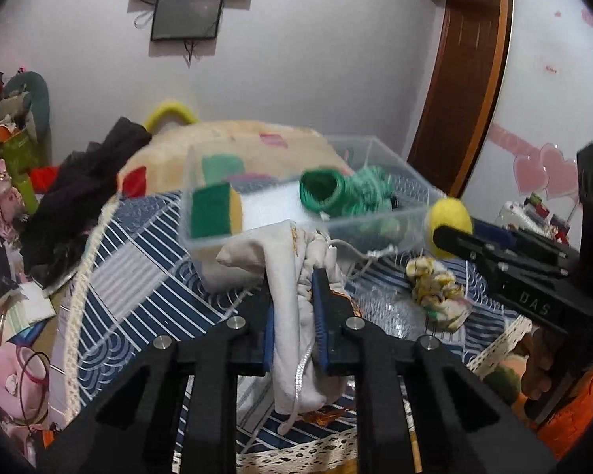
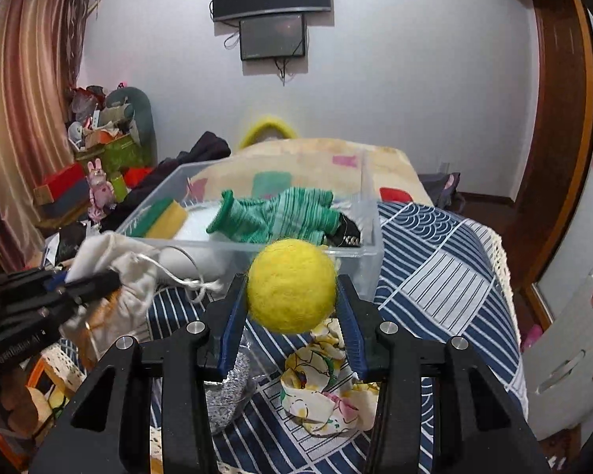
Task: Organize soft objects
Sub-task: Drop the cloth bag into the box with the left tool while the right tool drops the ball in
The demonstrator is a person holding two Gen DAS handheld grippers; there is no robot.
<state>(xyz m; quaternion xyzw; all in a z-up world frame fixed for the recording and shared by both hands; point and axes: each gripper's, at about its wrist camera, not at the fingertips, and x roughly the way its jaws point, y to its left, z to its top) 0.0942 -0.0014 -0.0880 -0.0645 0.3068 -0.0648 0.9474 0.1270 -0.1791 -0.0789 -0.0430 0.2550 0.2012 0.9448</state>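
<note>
My left gripper is shut on a cream drawstring pouch, which hangs lifted just in front of the clear plastic box. The same pouch shows at the left of the right wrist view, held by the left gripper. My right gripper is shut on a yellow felt ball, raised near the box's front wall; the ball also shows at the tip of the right gripper. Inside the box lie a green knitted sock and a green-and-yellow sponge.
A floral scrunchie and a grey sock lie on the blue striped cloth below my right gripper. Behind the box is a patterned pillow. Clutter and dark clothes crowd the left; a wooden door frame stands right.
</note>
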